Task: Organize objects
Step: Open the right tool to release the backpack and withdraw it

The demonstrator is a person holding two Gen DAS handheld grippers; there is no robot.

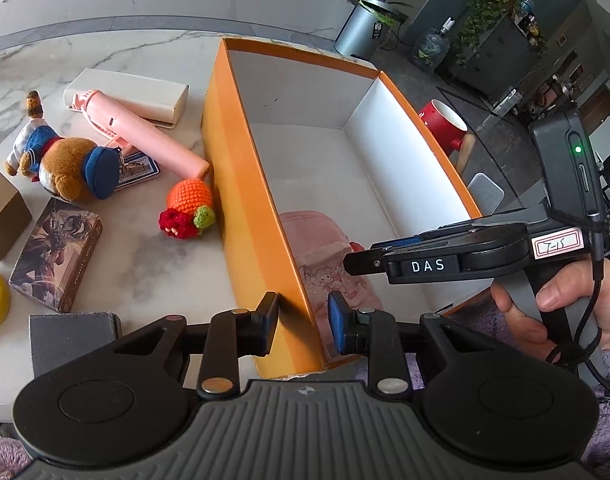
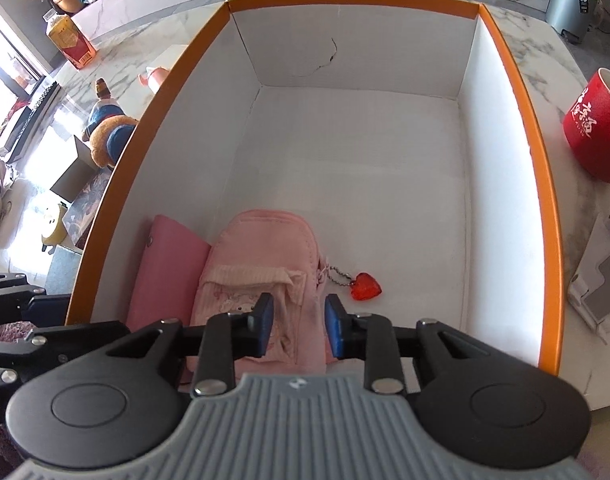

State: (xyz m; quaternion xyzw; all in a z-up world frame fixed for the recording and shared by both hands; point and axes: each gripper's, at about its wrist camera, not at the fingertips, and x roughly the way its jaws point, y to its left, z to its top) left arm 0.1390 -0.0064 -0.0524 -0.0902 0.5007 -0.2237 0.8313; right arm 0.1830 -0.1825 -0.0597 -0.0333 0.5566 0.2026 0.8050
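The orange box [image 1: 241,184] serves as the landmark for everything here. Nearest, the left gripper [image 1: 303,322] straddles the box's near-left wall, one blue pad outside it and the other inside, with clear space on each side of the cardboard — the jaws stand apart and hold nothing. The right gripper [image 2: 299,330] hangs over the box's near end, its fingers parted with the lower edge of the pink pouch [image 2: 265,256] showing between them; whether the pads touch the fabric cannot be told, but they are not closed on it.

Inside the box, at its near-left corner, a pink wallet [image 2: 169,268] lies against the left wall, and the pouch lies just beside it. A red heart charm [image 2: 365,287] on a short bead chain trails from the pouch's right side onto the white floor.

Outside the box's left wall, on the marble table [image 1: 153,264], sit a grey block [image 1: 71,340] and a printed card box [image 1: 57,254], then a crocheted orange toy [image 1: 189,208] just beside the wall, a plush bear [image 1: 71,168] and a pink handheld fan [image 1: 145,132] — its tip near the box — and farther off a white case [image 1: 133,92]. Beyond the box's right wall stands a red mug [image 2: 597,128].
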